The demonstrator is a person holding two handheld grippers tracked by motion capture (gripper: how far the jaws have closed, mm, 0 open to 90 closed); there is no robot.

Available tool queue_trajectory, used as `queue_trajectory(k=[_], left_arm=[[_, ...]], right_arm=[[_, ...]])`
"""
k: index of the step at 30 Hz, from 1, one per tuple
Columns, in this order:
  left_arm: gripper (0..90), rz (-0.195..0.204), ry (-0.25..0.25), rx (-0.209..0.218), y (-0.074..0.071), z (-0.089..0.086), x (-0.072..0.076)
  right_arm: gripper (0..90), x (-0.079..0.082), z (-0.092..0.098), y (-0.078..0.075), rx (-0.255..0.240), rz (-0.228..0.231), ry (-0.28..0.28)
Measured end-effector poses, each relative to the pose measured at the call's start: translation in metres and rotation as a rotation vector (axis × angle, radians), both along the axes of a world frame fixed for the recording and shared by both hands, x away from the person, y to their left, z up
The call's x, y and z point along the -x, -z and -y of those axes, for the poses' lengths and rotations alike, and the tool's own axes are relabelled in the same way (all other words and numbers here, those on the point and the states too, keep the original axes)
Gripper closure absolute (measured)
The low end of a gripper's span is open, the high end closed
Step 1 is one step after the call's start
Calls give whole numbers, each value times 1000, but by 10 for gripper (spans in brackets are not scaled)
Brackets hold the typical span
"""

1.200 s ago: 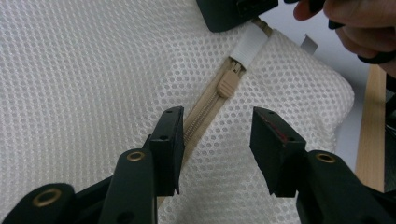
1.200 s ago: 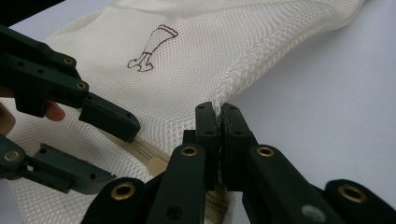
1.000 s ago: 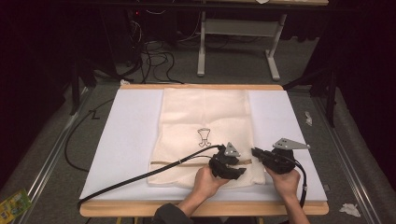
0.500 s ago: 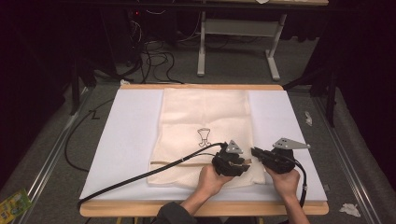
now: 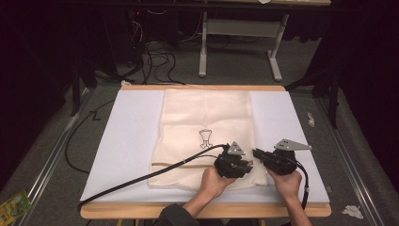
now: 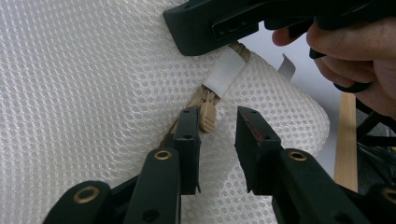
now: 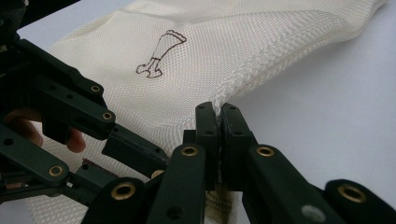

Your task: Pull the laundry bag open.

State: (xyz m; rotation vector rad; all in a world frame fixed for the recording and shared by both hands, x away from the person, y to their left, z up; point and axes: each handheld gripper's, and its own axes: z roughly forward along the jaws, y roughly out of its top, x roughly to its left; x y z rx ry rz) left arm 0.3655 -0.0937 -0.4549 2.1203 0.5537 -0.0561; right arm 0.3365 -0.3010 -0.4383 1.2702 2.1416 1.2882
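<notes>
Right gripper point(image 7: 219, 116) pinches the near right edge of the mesh bag point(image 5: 207, 127); left gripper point(image 6: 217, 135) is parted around the zipper pull point(image 6: 207, 116).

White sheet point(image 5: 131, 136) covers the table point(image 5: 202, 87); the cream bag lies flat at its centre, reaching the far edge, small printed mark point(image 5: 205, 138) mid-panel. Both grippers work at its near right corner, just beside each other. Right jaws are together on the stitched seam. Left jaws stand apart, the tan pull between them against the left jaw, not yet squeezed; a white tab point(image 6: 225, 70) lies just beyond. Bag looks light, limp, likely to bunch, so anchor the seam. The pull is small and may slip; take it squarely.
</notes>
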Motion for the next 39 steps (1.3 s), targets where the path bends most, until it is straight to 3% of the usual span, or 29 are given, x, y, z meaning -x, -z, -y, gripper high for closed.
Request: queue_trajectory(k=[7, 8, 10, 13, 20, 39], left_arm=[[752, -11, -8, 8, 1, 2, -2], [753, 1, 7, -20, 1, 6, 0], [757, 18, 15, -36, 1, 11, 3], [771, 8, 8, -28, 1, 12, 2], [833, -2, -15, -54, 2, 12, -1], [869, 7, -21, -58, -1, 10, 0]], right_arm=[[886, 0, 0, 1, 1, 3, 0], [886, 0, 0, 1, 1, 0, 0], [886, 0, -1, 1, -1, 1, 0], [886, 0, 0, 2, -3, -1, 0], [886, 0, 1, 3, -3, -4, 0], [886, 0, 6, 4, -7, -2, 2]])
